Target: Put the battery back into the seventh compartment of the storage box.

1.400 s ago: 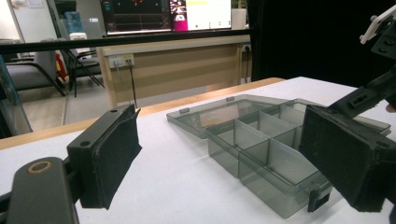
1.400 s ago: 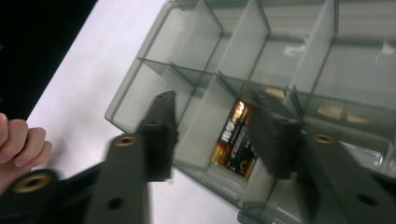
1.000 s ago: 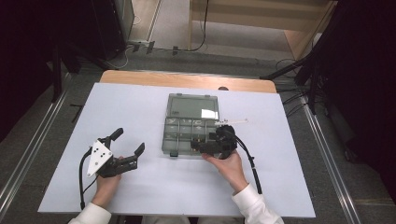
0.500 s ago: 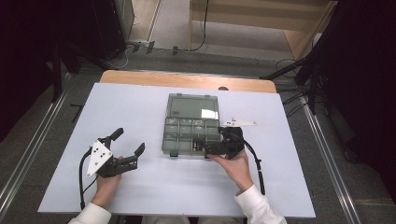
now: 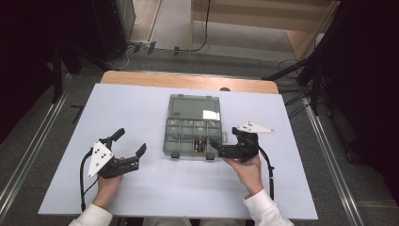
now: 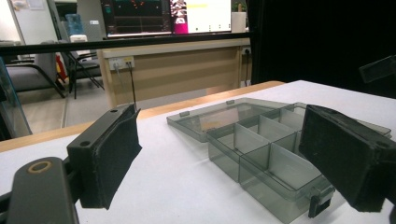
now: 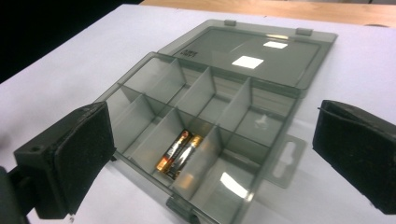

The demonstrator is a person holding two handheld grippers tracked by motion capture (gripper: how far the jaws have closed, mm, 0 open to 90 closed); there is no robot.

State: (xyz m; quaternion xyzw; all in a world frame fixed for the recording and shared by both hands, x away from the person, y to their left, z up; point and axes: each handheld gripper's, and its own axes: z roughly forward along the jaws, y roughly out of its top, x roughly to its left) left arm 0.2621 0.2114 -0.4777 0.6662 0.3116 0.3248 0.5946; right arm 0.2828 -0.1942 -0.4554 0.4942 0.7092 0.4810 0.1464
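On the white desk [image 5: 155, 197] a grey compartment box [image 5: 194, 133] lies open near the middle, its lid [image 5: 196, 107] folded flat on the far side. Two batteries [image 7: 180, 154] rest side by side in one compartment of the near row — touching each other. The right gripper [image 5: 222, 148] sits just beside the box's right edge, jaws spread apart and empty. The left gripper [image 5: 132, 147] rests well to the left of the box — jaws apart, holding nothing.
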